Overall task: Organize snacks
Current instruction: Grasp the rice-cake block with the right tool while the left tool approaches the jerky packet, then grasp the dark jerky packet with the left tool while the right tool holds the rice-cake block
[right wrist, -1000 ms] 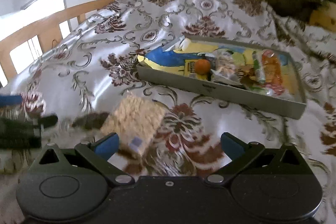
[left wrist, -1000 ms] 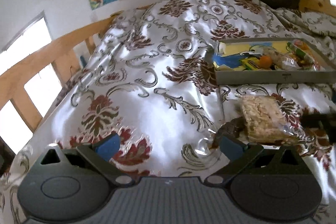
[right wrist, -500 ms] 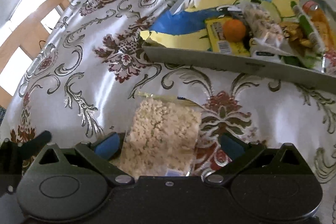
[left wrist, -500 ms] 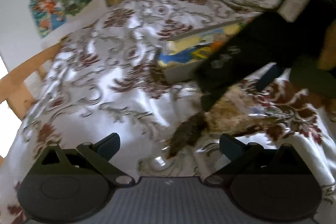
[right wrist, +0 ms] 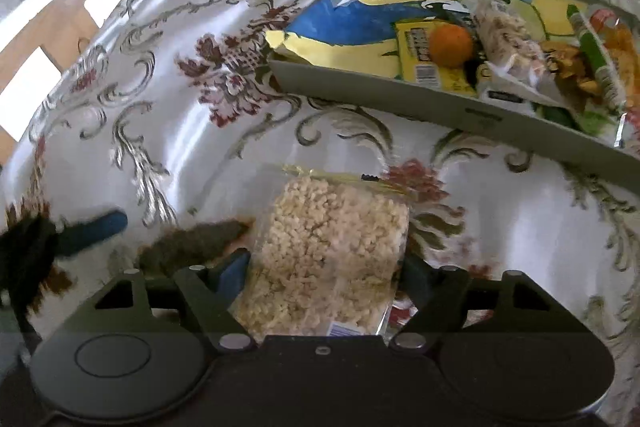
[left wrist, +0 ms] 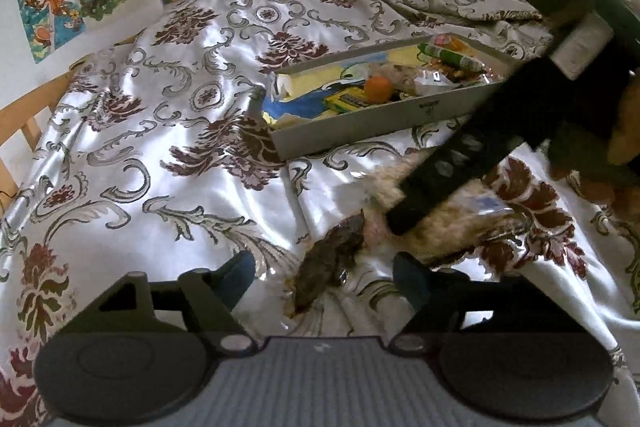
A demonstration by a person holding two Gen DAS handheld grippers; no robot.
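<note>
While both sets of jaws have just been closing, the right gripper [right wrist: 322,273] brackets a clear packet of puffed rice cake [right wrist: 328,251] lying on the patterned cloth [right wrist: 168,131], its 2 pads at the packet's sides, though a firm press cannot be confirmed. Just left of that packet, the left gripper [left wrist: 324,273] stands part-closed around a dark wrapped snack [left wrist: 330,261], pads clear of it. Beyond the packet, near it, sits the grey tray [right wrist: 400,97] holding an orange [right wrist: 452,45] and other snacks.
</note>
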